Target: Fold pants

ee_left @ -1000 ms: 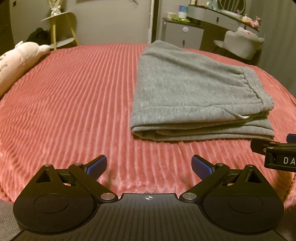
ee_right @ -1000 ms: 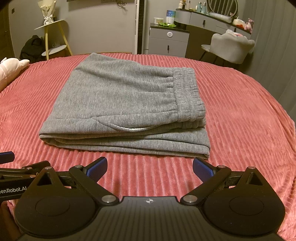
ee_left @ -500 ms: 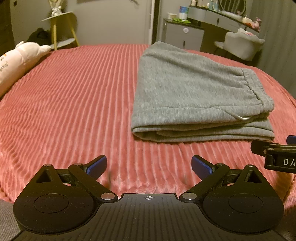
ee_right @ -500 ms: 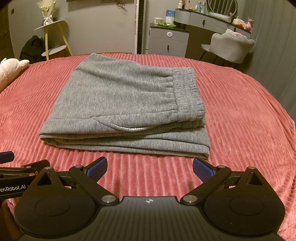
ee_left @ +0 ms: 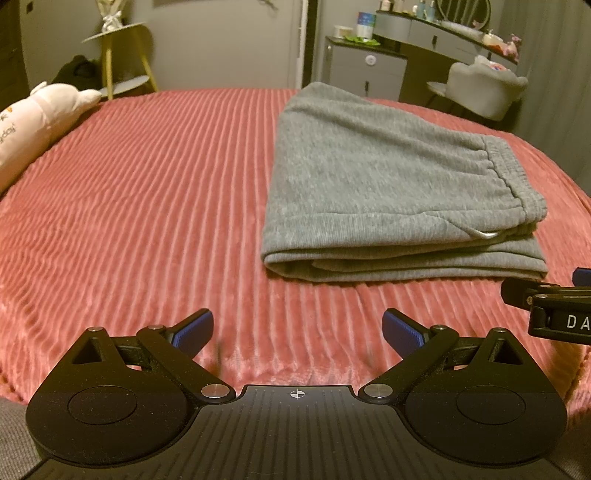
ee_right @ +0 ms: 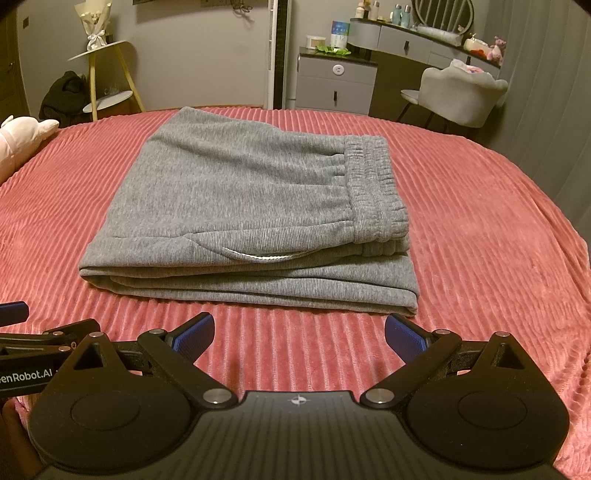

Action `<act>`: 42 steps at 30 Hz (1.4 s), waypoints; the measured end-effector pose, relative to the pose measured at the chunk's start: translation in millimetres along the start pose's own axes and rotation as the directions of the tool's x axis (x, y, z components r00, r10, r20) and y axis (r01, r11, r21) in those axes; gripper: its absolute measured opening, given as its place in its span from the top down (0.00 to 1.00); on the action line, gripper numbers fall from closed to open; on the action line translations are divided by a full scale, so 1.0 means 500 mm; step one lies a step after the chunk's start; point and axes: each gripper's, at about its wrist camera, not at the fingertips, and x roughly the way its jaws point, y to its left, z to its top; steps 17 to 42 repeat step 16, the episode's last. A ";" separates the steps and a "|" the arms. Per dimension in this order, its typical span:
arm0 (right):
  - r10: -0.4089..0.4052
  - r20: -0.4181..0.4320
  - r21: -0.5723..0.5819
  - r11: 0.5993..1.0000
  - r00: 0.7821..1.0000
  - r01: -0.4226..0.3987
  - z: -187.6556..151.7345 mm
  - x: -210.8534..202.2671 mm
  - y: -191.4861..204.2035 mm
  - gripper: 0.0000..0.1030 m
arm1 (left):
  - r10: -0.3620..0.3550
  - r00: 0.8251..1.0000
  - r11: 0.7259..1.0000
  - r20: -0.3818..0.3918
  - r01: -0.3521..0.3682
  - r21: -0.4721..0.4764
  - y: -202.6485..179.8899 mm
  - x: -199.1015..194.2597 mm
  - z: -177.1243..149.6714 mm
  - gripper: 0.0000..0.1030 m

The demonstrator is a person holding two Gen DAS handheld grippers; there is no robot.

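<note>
Folded pants (ee_right: 251, 221) on bed (ee_right: 480, 229); your left claw (ee_left: 297, 330) and right claw (ee_right: 299, 334), both wide open and empty, sit just before them: withdraw without snagging.

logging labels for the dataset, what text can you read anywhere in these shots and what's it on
"DA", cut off by the frame edge: on the right tool.
"enRobot.AI", start cut off: on the left tool.
"day!", partly visible: on the plush toy.
Bottles and box on the dresser: too small to read.
</note>
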 end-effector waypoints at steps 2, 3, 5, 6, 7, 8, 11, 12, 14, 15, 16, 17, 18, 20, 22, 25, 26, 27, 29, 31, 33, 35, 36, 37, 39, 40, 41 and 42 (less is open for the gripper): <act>-0.001 0.000 0.000 1.000 1.000 0.001 0.000 0.000 0.000 0.04 | 0.001 1.000 1.000 0.000 -0.001 -0.001 0.000 0.000 0.000 0.02; 0.000 0.000 -0.001 1.000 1.000 0.000 0.000 0.000 0.000 0.04 | 0.000 1.000 1.000 0.001 0.000 -0.001 0.000 0.000 0.000 0.02; -0.002 0.000 -0.001 1.000 1.000 0.002 0.000 0.000 0.000 0.04 | -0.001 1.000 1.000 0.000 0.001 -0.001 0.000 0.000 0.001 0.02; -0.003 0.000 -0.002 1.000 1.000 0.003 0.000 -0.001 0.001 0.04 | -0.003 1.000 1.000 0.000 0.003 -0.001 0.001 0.000 0.001 0.02; -0.003 0.000 -0.002 1.000 1.000 0.003 0.000 -0.001 0.001 0.04 | -0.005 1.000 1.000 0.000 0.005 -0.001 0.001 0.001 0.001 0.02; -0.003 0.000 -0.003 1.000 1.000 0.003 0.000 -0.001 0.001 0.04 | -0.005 1.000 1.000 0.001 0.005 -0.001 0.002 0.001 0.001 0.02; -0.003 0.002 -0.003 1.000 1.000 0.003 0.000 -0.002 0.001 0.04 | -0.008 1.000 1.000 0.013 0.008 0.001 0.001 -0.002 0.000 0.02; -0.003 0.002 -0.004 1.000 1.000 0.003 0.000 -0.002 0.001 0.04 | -0.009 1.000 1.000 0.021 0.009 0.003 0.001 -0.004 0.000 0.02; -0.005 0.003 -0.006 1.000 1.000 0.005 0.000 -0.001 0.002 0.04 | -0.010 0.999 1.000 0.036 0.009 0.009 0.001 -0.007 -0.001 0.02; -0.005 0.003 -0.006 1.000 1.000 0.005 0.000 -0.002 0.003 0.04 | 0.001 0.999 1.000 0.044 -0.002 0.012 0.000 -0.009 -0.001 0.02; -0.005 0.004 -0.006 1.000 1.000 0.005 -0.001 -0.002 0.002 0.04 | 0.009 0.999 1.000 0.046 -0.009 0.013 0.000 -0.009 0.000 0.02; -0.005 0.004 -0.006 1.000 1.000 0.005 -0.001 -0.002 0.002 0.04 | 0.009 0.999 1.000 0.046 -0.009 0.013 0.000 -0.009 0.000 0.02; -0.005 0.004 -0.006 1.000 1.000 0.005 -0.001 -0.002 0.002 0.04 | 0.009 0.999 1.000 0.046 -0.009 0.013 0.000 -0.009 0.000 0.02; -0.005 0.004 -0.006 1.000 1.000 0.005 -0.001 -0.002 0.002 0.04 | 0.009 0.999 1.000 0.046 -0.009 0.013 0.000 -0.009 0.000 0.02; -0.005 0.004 -0.006 1.000 1.000 0.005 -0.001 -0.002 0.002 0.04 | 0.009 0.999 1.000 0.046 -0.009 0.013 0.000 -0.009 0.000 0.02; -0.005 0.004 -0.006 1.000 1.000 0.005 -0.001 -0.002 0.002 0.04 | 0.009 0.999 1.000 0.046 -0.009 0.013 0.000 -0.009 0.000 0.02; -0.005 0.004 -0.006 1.000 1.000 0.005 -0.001 -0.002 0.002 0.04 | 0.009 0.999 1.000 0.046 -0.009 0.013 0.000 -0.009 0.000 0.02; -0.005 0.004 -0.006 1.000 1.000 0.005 -0.001 -0.002 0.002 0.04 | 0.009 0.999 1.000 0.046 -0.009 0.013 0.000 -0.009 0.000 0.02; -0.005 0.004 -0.006 1.000 1.000 0.005 -0.001 -0.002 0.002 0.04 | 0.009 0.999 1.000 0.046 -0.009 0.013 0.000 -0.009 0.000 0.02; -0.005 0.004 -0.006 1.000 1.000 0.005 -0.001 -0.002 0.002 0.04 | 0.009 0.999 1.000 0.046 -0.009 0.013 0.000 -0.009 0.000 0.02; -0.005 0.004 -0.006 1.000 1.000 0.005 -0.001 -0.002 0.002 0.04 | 0.009 0.999 1.000 0.046 -0.009 0.013 0.000 -0.009 0.000 0.02; -0.005 0.004 -0.006 1.000 1.000 0.005 -0.001 -0.002 0.002 0.04 | 0.009 0.999 1.000 0.046 -0.009 0.013 0.000 -0.009 0.000 0.02; -0.005 0.004 -0.006 1.000 1.000 0.005 -0.001 -0.002 0.002 0.04 | 0.009 0.999 1.000 0.046 -0.009 0.013 0.000 -0.009 0.000 0.02; -0.005 0.004 -0.006 1.000 1.000 0.005 -0.001 -0.002 0.002 0.04 | 0.009 0.999 1.000 0.046 -0.009 0.013 0.000 -0.009 0.000 0.02; -0.005 0.004 -0.006 1.000 1.000 0.005 -0.001 -0.002 0.002 0.04 | 0.009 0.999 1.000 0.046 -0.009 0.013 0.000 -0.009 0.000 0.02; -0.005 0.004 -0.006 1.000 1.000 0.005 -0.001 -0.002 0.002 0.04 | 0.009 0.999 1.000 0.046 -0.009 0.013 0.000 -0.009 0.000 0.02; -0.005 0.004 -0.006 1.000 1.000 0.005 -0.001 -0.002 0.002 0.04 | 0.009 0.999 1.000 0.046 -0.009 0.013 0.000 -0.009 0.000 0.02; -0.005 0.004 -0.006 1.000 1.000 0.005 -0.001 -0.002 0.002 0.04 | 0.009 0.999 1.000 0.046 -0.009 0.013 0.000 -0.009 0.000 0.02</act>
